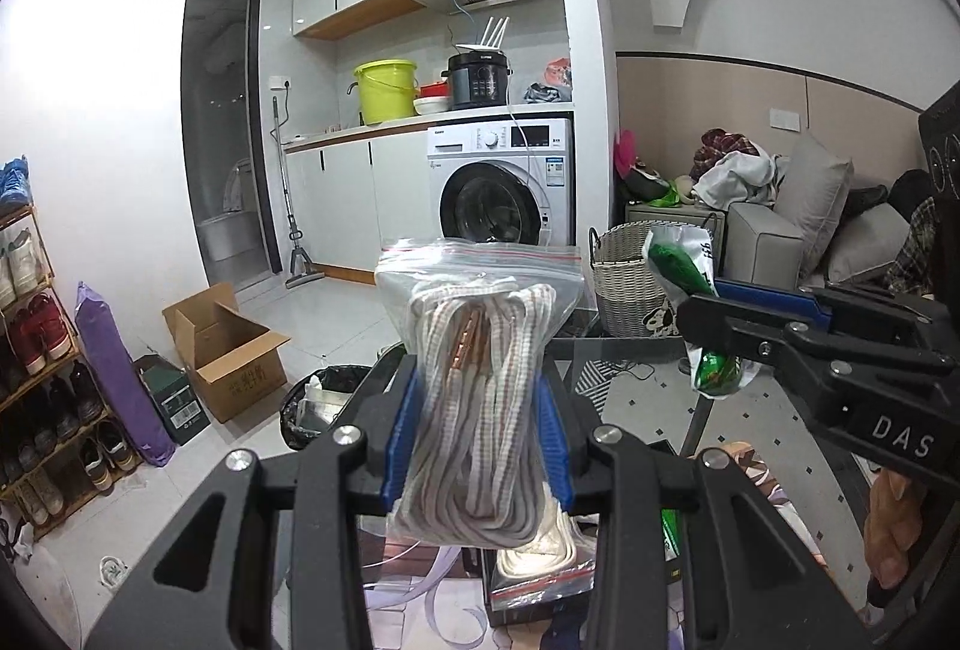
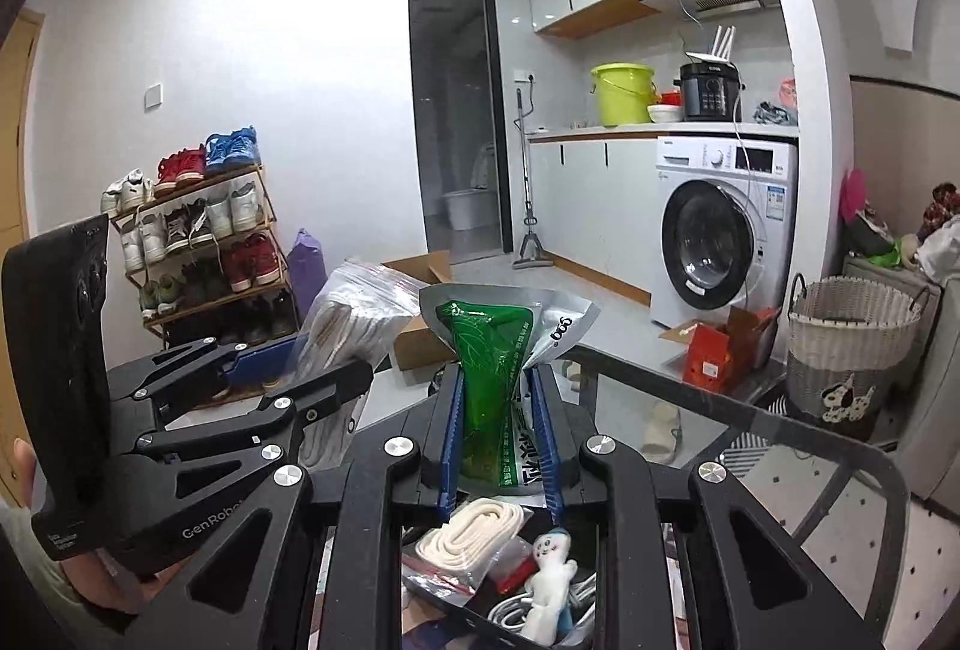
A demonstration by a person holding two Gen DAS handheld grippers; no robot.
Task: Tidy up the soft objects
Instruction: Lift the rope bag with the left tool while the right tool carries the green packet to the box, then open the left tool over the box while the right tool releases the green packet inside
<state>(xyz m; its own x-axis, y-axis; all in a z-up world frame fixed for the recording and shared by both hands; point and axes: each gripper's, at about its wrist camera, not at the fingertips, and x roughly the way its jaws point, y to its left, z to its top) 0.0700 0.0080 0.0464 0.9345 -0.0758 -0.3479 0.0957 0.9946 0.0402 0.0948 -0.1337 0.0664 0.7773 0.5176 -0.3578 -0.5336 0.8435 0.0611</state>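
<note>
Our left tongs [image 1: 477, 446] are clenched on a clear zip bag of cord [image 1: 480, 380], the blue pads squeezing its middle so that the top and bottom bulge out past them. Our right tongs [image 2: 501, 434] are pinched almost shut on a flat green packet [image 2: 489, 380], gripped low on its body with most of it standing above the pads.

We judge slipping to be the main risk: both are slick plastic and soft inside, so the cord bundle could slide down through the pads if we tilt or jolt it, and the thin packet could fold over or pull free from so narrow a bite. The two loads also hang near each other, so swinging one could knock the other.

Both tongs point forward and slightly downward, held up side by side over the glass table [image 2: 780, 440]. Just beneath the right tongs sits a dark box [image 2: 480, 623] holding a cream cord bag [image 2: 468, 536] and a small white doll [image 2: 549, 578].
</note>
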